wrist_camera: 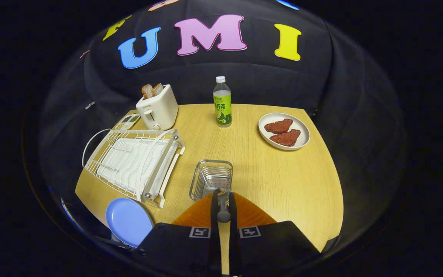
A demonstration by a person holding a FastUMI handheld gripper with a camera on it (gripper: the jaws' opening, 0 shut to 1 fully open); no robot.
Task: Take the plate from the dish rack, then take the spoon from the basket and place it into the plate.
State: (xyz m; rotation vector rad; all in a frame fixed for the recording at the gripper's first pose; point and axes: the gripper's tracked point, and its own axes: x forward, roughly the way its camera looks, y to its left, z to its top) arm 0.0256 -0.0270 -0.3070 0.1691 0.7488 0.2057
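Note:
My gripper point(223, 193) is shut on a metal spoon point(223, 209). The spoon stands upright between the two fingers, its rounded end toward me, just over the near rim of the wire basket point(210, 177). A blue plate point(128, 221) lies flat on the table to the left of my fingers, near the front corner of the white dish rack point(133, 165). No dishes are in the rack.
A cream toaster point(158, 107) with toast stands behind the rack, and a green drink bottle point(222, 102) at the back middle. A white plate with two red-brown pieces point(284, 130) sits far right. Bare wooden table point(283, 181) lies right of the basket.

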